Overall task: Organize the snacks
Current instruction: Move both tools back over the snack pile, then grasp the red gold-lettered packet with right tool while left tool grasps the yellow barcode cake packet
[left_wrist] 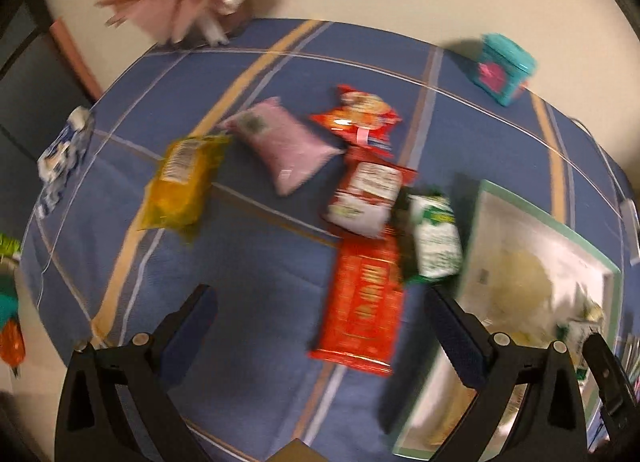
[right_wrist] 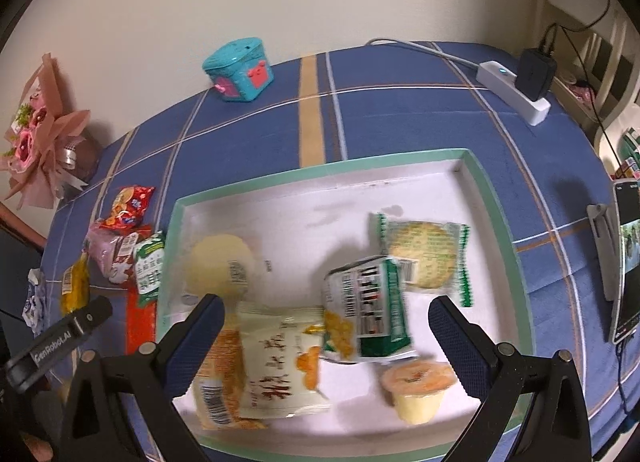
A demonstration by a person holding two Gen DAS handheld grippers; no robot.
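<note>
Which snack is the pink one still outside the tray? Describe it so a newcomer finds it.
On the blue checked tablecloth, left of the green-rimmed tray, loose snack packets lie in a cluster. The pink packet lies between the yellow packet and the red ones: plain, puffy, pillow-shaped.

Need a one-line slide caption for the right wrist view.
Open right tool hovers over white, green-rimmed tray holding packaged snacks and an orange jelly cup.

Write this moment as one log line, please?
left gripper: open, empty, over loose snacks | right gripper: open, empty, above tray | red packet: on cloth, outside tray
</note>
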